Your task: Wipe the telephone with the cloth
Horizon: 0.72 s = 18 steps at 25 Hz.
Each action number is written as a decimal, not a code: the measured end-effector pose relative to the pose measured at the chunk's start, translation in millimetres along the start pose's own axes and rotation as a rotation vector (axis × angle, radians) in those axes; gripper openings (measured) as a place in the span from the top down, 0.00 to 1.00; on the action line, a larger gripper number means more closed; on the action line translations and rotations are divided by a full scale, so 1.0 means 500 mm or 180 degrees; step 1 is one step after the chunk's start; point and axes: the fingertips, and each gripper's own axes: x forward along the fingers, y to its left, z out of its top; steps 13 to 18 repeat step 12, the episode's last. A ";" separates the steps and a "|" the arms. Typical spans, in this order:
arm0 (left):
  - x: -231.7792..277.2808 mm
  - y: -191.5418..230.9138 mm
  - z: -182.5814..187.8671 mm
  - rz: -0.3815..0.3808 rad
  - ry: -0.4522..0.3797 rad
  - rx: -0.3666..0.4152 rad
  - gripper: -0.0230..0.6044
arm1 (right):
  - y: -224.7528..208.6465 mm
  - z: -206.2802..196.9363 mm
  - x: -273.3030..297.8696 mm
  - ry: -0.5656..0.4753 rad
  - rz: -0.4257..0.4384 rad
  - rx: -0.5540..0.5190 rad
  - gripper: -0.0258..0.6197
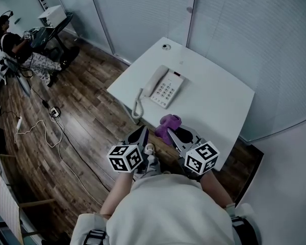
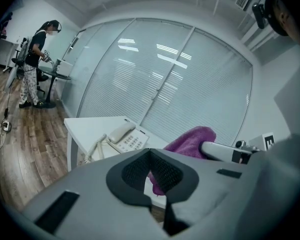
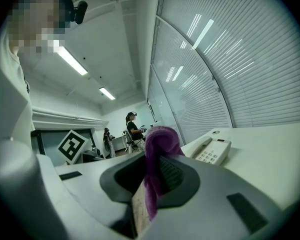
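From the head, we look steeply down on the white table from above its near edge, fairly far off. In the left gripper view we sit low and close behind the jaws, facing across the table toward the blinds. The right gripper view looks along the table, tilted upward. All three views share the telephone and the cloth.
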 end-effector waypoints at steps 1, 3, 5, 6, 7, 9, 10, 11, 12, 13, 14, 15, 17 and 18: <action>0.000 0.001 -0.001 -0.0001 -0.0001 -0.0001 0.93 | 0.000 -0.001 0.002 0.0001 0.0004 -0.0002 0.86; 0.001 0.001 -0.003 0.0004 0.0003 -0.0005 0.93 | 0.000 -0.003 0.004 0.0005 0.0017 -0.0011 0.86; -0.001 0.001 -0.005 0.0015 0.0005 -0.0015 0.93 | 0.002 -0.002 0.003 0.0007 0.0031 -0.0016 0.86; -0.002 0.001 -0.004 0.0018 0.0005 -0.0023 0.93 | 0.003 -0.001 0.003 0.0008 0.0033 -0.0017 0.86; -0.004 0.001 -0.004 0.0018 0.0006 -0.0029 0.93 | 0.004 0.000 0.003 0.0009 0.0033 -0.0018 0.86; -0.005 0.001 -0.004 0.0021 0.0008 -0.0034 0.93 | 0.004 0.001 0.004 0.0014 0.0035 -0.0016 0.86; -0.005 0.001 -0.005 0.0023 0.0011 -0.0034 0.93 | 0.004 0.000 0.004 0.0016 0.0038 -0.0015 0.86; -0.005 0.001 -0.006 0.0025 0.0013 -0.0036 0.93 | 0.004 0.000 0.004 0.0018 0.0041 -0.0015 0.86; -0.005 0.001 -0.008 0.0027 0.0016 -0.0037 0.93 | 0.003 -0.001 0.004 0.0020 0.0044 -0.0014 0.86; -0.005 0.001 -0.008 0.0027 0.0016 -0.0037 0.93 | 0.003 -0.001 0.004 0.0020 0.0044 -0.0014 0.86; -0.005 0.001 -0.008 0.0027 0.0016 -0.0037 0.93 | 0.003 -0.001 0.004 0.0020 0.0044 -0.0014 0.86; -0.005 0.001 -0.008 0.0027 0.0016 -0.0037 0.93 | 0.003 -0.001 0.004 0.0020 0.0044 -0.0014 0.86; -0.005 0.001 -0.008 0.0027 0.0016 -0.0037 0.93 | 0.003 -0.001 0.004 0.0020 0.0044 -0.0014 0.86; -0.005 0.001 -0.008 0.0027 0.0016 -0.0037 0.93 | 0.003 -0.001 0.004 0.0020 0.0044 -0.0014 0.86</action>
